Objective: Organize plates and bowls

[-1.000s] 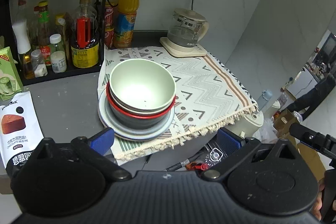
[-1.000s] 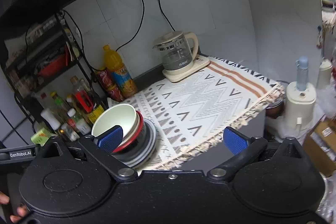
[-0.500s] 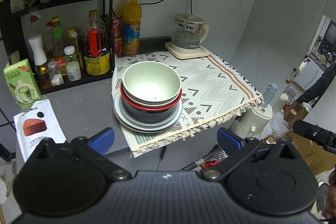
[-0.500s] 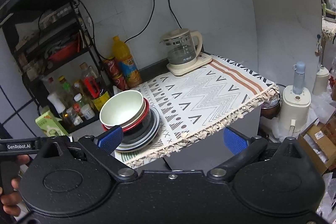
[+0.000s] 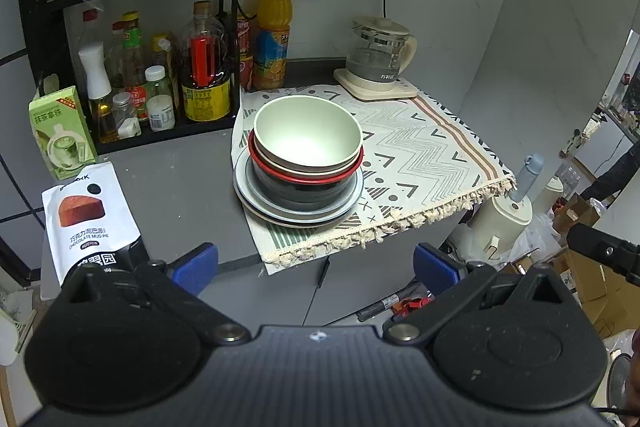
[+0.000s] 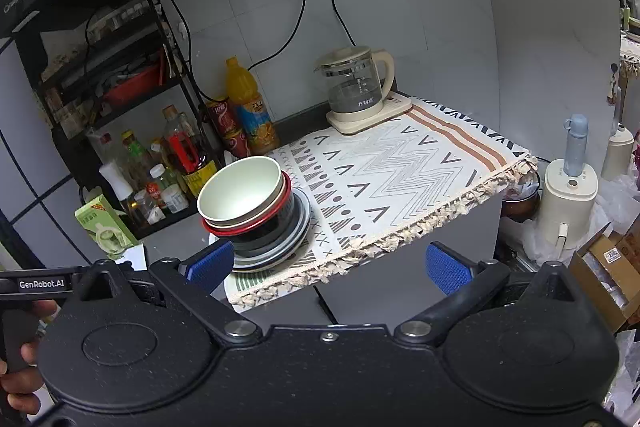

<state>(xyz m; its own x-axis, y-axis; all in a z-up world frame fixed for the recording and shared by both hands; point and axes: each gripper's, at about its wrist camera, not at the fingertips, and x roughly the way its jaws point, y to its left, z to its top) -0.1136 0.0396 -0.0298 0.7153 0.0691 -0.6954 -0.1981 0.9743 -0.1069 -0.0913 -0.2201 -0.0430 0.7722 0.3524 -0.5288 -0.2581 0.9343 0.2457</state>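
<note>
A stack of dishes stands at the left edge of the patterned cloth. A pale green bowl tops it, nested in a red-rimmed black bowl on grey plates. From the right wrist view the green bowl leans left over the black bowl and plates. My left gripper is open, held back in front of the counter edge, well short of the stack. My right gripper is open too, off the counter with nothing between its blue pads.
A black rack of bottles stands left of the stack, with an orange juice bottle and glass kettle at the back. A green carton and cake packet lie left. A white appliance and boxes sit below right.
Both grippers have pulled back and up from the counter, so the stack looks smaller and farther. The dishes have not moved, and both grippers stay open.
</note>
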